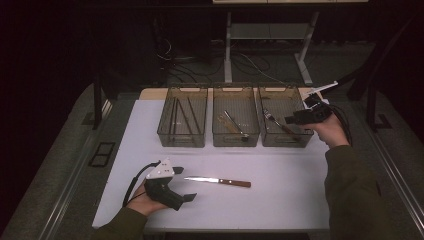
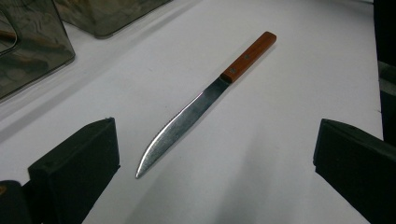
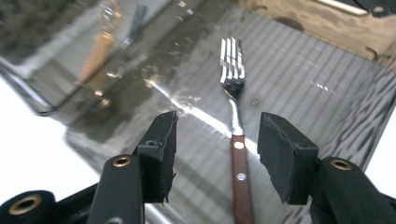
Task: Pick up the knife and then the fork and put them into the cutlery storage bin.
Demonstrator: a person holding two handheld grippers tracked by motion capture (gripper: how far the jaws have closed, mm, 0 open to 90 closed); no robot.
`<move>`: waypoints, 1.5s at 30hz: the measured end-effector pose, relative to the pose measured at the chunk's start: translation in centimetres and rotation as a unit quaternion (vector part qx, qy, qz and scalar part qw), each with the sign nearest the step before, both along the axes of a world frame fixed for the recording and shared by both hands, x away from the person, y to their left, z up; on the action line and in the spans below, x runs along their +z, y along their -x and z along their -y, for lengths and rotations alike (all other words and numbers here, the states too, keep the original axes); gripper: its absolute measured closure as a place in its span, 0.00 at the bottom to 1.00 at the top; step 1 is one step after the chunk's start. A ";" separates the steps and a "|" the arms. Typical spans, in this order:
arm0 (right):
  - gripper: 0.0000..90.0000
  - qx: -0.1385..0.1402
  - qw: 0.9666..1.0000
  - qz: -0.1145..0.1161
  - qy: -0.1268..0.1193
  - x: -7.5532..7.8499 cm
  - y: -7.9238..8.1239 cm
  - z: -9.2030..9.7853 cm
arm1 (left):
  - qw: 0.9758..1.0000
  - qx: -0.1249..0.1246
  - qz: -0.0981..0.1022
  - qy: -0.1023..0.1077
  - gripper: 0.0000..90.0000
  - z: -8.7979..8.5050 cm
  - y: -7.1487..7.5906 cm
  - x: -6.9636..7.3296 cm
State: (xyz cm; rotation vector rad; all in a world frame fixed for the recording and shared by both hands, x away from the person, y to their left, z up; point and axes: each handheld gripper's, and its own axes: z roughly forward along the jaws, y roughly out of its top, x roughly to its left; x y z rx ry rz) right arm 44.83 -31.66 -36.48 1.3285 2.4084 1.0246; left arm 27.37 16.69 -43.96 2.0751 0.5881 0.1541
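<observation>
A: Three clear bins stand in a row at the far side of the tabletop [image 1: 280, 200], and cutlery is being sorted into them. How far along is it?

B: Mostly done, I'd judge. The right bin [image 1: 285, 141] has a fork [image 3: 235, 140] lying on its floor. The middle bin [image 1: 236, 140], just left of it, holds a few pieces I can't make out, and the left bin [image 1: 182, 140], farthest from it, holds long dark sticks.

A: Is the fork let go?

B: Yes. The right gripper [image 3: 217, 158] hangs over the right bin with its fingers [image 3: 161, 154] parted on either side of the wooden handle, not touching it.

A: What's left?

B: One knife [image 1: 218, 180]. It lies flat on the bare tabletop, well in front of the right bin and off to its left, blade toward the left gripper [image 2: 210, 172]. That gripper rests near the blade tip with its fingers spread wide and nothing between them. So the knife is not yet picked up and binned.

A: Any writing or brand marks?

B: None readable. The knife handle shows only rivets.
</observation>
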 end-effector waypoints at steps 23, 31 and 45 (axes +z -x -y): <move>0.92 0.111 0.993 0.035 -0.020 0.2 8.0 -3.6 | 1.000 -0.001 0.001 -0.001 0.00 0.2 0.1 0.0; 0.83 0.140 0.989 0.033 -0.024 -0.6 9.5 -5.5 | 1.000 -0.002 0.003 -0.003 0.00 0.2 0.2 0.1; 0.70 0.178 0.984 0.023 -0.016 -1.7 10.6 -8.4 | 1.000 -0.001 0.003 0.002 0.00 0.4 0.3 0.1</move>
